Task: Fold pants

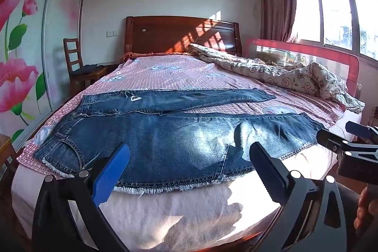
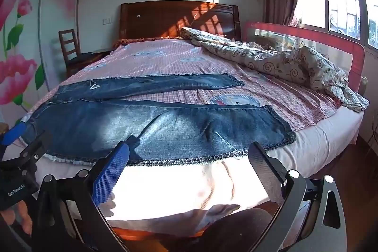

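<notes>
As we looked along both tools from the foot of the bed (image 1: 165, 209), the left claw (image 1: 189, 169) stood with its jaws spread wide and nothing between them, hovering just short of the pants' (image 1: 165, 141) near edge. The right claw (image 2: 186, 169) was equally wide apart and empty, above the pale mattress edge just before the denim. The jeans lay flat and unfolded across the checked pink sheet (image 1: 165, 74), waist to the left, legs running rightward, the near leg reaching the frayed hem by the bed's edge, the far leg behind it. Beyond them we saw a crumpled quilt (image 1: 283, 72) against the red bed rail (image 1: 304, 49), then the wooden headboard (image 1: 170, 34).
</notes>
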The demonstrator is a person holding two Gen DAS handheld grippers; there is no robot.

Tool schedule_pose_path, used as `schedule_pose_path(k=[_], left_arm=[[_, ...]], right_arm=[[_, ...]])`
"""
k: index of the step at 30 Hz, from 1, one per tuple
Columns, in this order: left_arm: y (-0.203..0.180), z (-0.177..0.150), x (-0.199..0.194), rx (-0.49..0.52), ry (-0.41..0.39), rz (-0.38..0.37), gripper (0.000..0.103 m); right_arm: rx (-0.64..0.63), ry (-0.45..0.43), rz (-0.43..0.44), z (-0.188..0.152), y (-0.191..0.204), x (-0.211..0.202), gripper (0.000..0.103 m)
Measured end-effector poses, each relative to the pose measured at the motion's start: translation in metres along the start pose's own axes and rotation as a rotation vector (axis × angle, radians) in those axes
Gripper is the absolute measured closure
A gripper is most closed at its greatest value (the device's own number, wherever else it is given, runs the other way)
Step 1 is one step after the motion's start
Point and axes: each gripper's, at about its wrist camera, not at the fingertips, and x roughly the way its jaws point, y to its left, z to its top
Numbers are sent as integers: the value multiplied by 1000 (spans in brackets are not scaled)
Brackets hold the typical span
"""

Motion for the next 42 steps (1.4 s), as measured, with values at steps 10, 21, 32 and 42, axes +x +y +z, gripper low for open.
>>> schedule_pose_path(k=[10,21,32,42], left_arm=[[-5,13,6,-14,-30,-17,2],[-14,14,3,3,-42,-37,2],[-12,11,5,14,-22,-21,2],[-10,10,4,-2,-20,-10,2]], right_arm=[[11,-4,-5,0,-3,-3,3],[20,-17,-10,3,-6,-7,3],[12,-12,-7,2,-4,-5,3],[-9,-16,4,3,1,-7,3]])
